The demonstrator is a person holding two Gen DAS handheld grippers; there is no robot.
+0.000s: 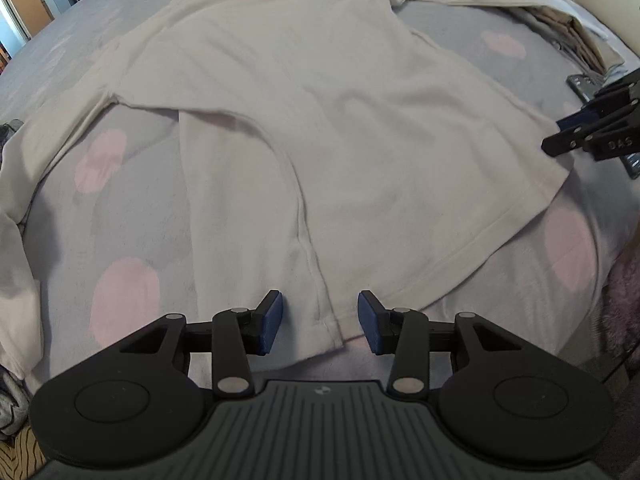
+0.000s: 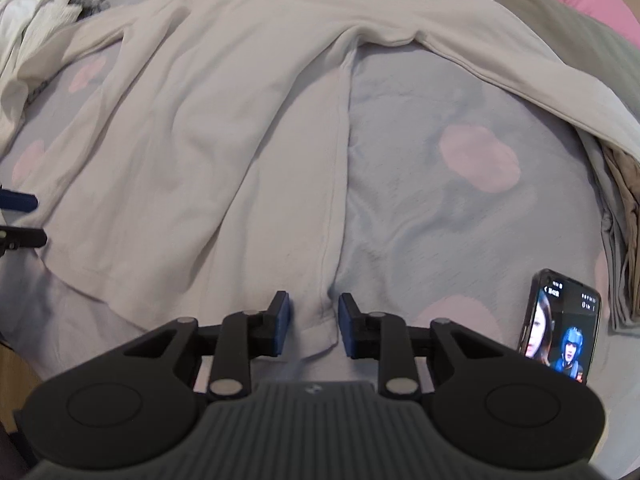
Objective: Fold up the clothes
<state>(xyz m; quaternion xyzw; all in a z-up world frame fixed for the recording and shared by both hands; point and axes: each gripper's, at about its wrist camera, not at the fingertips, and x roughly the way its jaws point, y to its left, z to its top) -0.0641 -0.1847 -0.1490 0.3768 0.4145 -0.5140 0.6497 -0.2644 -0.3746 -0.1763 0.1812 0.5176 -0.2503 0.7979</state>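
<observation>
Both the left gripper (image 1: 320, 322) and right gripper (image 2: 314, 324) straddle shirt (image 1: 320, 120) hem corners with jaws apart, so closing shallowly risks slipping off the fabric.

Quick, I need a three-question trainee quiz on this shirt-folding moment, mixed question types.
1. True or false: the left gripper is clamped shut on the white shirt.
2. What lies right of the right gripper on the bedspread? A) phone B) book C) mug
3. Which part of the shirt sits between each gripper's pads?

Key:
1. False; its jaws stand apart around the fabric.
2. A, the phone, screen lit.
3. A bottom hem corner.
</observation>
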